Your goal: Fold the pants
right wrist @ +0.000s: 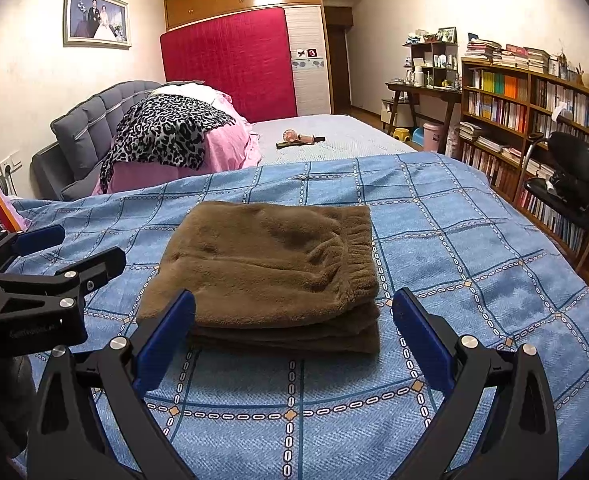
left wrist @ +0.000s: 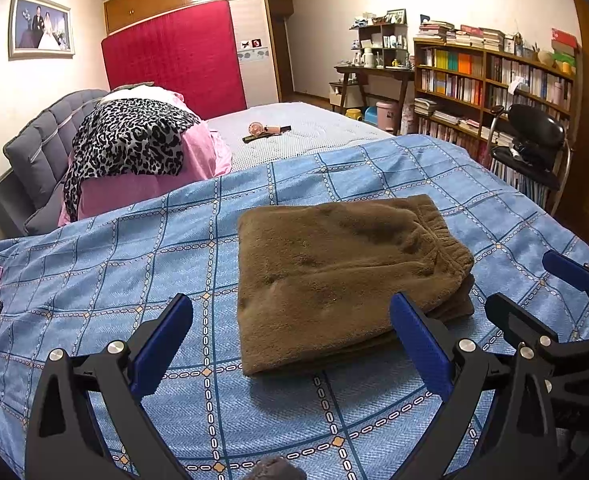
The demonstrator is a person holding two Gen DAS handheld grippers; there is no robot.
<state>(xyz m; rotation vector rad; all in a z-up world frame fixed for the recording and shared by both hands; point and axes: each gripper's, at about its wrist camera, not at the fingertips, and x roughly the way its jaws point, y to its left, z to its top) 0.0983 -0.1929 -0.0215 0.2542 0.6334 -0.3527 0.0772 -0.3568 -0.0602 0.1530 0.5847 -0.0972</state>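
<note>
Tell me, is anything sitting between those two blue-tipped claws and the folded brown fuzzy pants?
Nothing visible. The folded brown fleece pants lie alone on the blue checked bedspread, with only bare cover between them and the open left gripper and open right gripper. The nearest clutter lies far behind.

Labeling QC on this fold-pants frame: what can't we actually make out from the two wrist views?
- Brown pants: the stacked layers show only at the near edge in the right wrist view; legs and cuffs are folded inside, hidden by the top layer.
- Left gripper, right gripper: both open and empty; bodies cut off by the bottom edge.
- Small object on the far mattress: too small to identify in either view.
- Book titles: too small.
</note>
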